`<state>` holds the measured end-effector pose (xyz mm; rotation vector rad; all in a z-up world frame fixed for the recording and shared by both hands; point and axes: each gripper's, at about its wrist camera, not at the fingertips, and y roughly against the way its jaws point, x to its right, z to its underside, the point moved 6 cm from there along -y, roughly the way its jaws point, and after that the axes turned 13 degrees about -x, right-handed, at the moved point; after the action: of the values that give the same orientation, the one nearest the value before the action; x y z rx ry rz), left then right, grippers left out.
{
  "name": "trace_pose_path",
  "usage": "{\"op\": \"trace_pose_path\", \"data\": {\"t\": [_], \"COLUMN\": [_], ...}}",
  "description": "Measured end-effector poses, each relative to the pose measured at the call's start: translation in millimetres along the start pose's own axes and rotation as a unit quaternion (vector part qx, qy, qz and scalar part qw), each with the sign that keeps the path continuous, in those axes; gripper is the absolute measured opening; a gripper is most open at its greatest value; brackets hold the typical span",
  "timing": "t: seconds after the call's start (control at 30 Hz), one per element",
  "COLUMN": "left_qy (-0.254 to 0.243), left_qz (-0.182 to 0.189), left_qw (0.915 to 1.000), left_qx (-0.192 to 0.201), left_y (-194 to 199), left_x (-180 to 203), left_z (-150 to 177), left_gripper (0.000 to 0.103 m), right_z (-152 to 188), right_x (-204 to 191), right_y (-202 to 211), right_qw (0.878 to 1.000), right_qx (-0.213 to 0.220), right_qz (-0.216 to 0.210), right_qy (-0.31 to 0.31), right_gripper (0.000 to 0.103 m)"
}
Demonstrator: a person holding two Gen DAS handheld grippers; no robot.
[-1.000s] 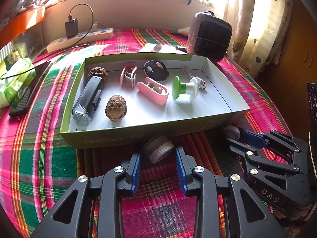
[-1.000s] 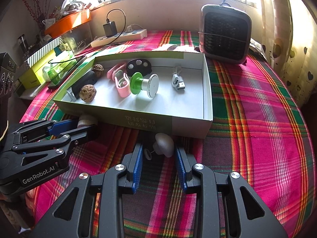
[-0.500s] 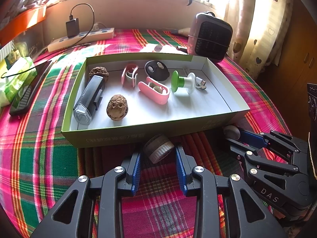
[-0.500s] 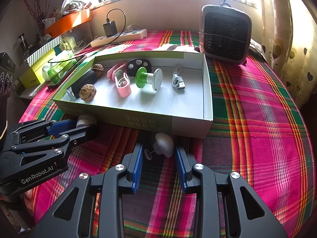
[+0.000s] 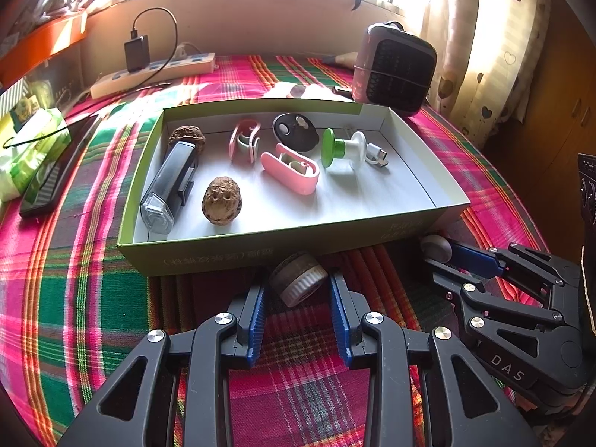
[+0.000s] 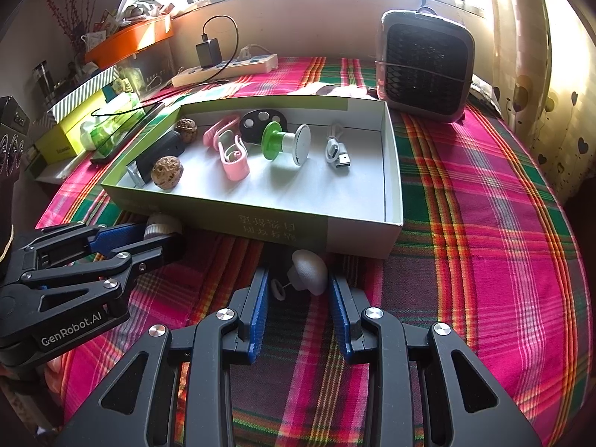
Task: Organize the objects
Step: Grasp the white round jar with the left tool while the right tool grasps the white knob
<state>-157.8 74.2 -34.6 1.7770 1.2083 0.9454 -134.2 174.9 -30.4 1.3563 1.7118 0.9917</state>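
Note:
A green box [image 5: 208, 257] with a white floor stands on the plaid cloth and holds several small items: a walnut [image 5: 221, 205], a black light [image 5: 169, 186], pink clips [image 5: 290, 172], a green-and-white spool [image 5: 341, 149], a USB adapter [image 6: 337, 152]. My left gripper [image 5: 298, 290] is open around a small jar with a ribbed white lid [image 5: 300, 283], lying on the cloth before the box's front wall. My right gripper [image 6: 296, 279] is open around a grey mushroom-shaped knob [image 6: 310, 270], also on the cloth by the box front [image 6: 260, 223].
A small grey heater [image 6: 424, 67] stands behind the box at the right. A power strip with charger [image 6: 223, 67], a phone [image 5: 52, 182] and green packets [image 5: 26, 152] lie at the left. An orange tray [image 6: 126, 41] sits on the far left shelf.
The green-and-white spool has rolled a little to the right inside the box. Both grippers stay where they were, open around their items.

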Motion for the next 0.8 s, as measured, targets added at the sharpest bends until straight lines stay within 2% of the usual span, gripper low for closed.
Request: {"op": "trace_pose_path", "data": {"t": [0.8], "left_qy": [-0.004], "left_qz": [0.002], "left_qw": [0.9999], "left_qx": [0.010], "left_y": [9.9], "left_x": [0.1], "left_z": [3.5], "left_gripper": [0.029], "right_z": [2.4], "right_x": [-5.2], "right_y": [4.1], "right_qw": [1.000], "right_qx": [0.005], "right_qz": [-0.008], "right_qy": [0.000], "right_gripper": [0.032]}}
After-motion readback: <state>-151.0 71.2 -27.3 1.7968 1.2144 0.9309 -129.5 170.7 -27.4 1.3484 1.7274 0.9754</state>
